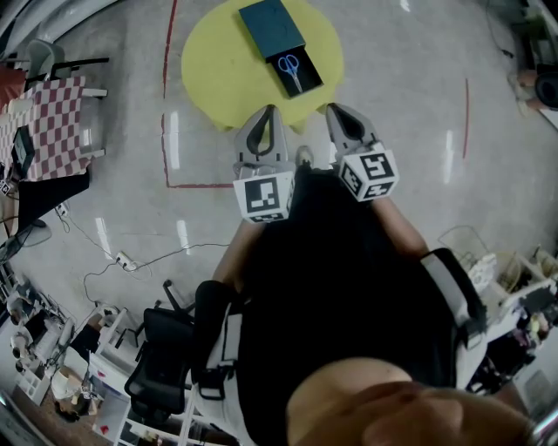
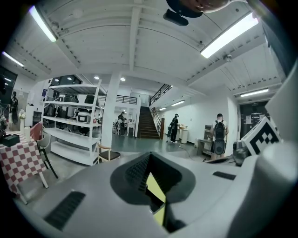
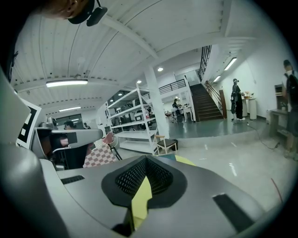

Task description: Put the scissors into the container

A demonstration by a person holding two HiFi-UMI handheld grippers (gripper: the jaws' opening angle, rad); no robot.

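While the person is holding both tools close to the body, the left hand-held gripper (image 1: 268,111) and the right hand-held gripper (image 1: 332,109) are pointing toward the round yellow worktop (image 1: 209,74) and hanging short of its near edge. The left gripper view is showing the jaws pressed together tip to tip with nothing between them - the right gripper view is showing the same. The blue-handled scissors (image 1: 291,70) are lying inside the container's black tray (image 1: 308,84), which is sticking out from under a dark teal cover (image 1: 271,25) on the worktop, well apart from both grippers. A checkered table (image 1: 57,122) is standing off to the left.
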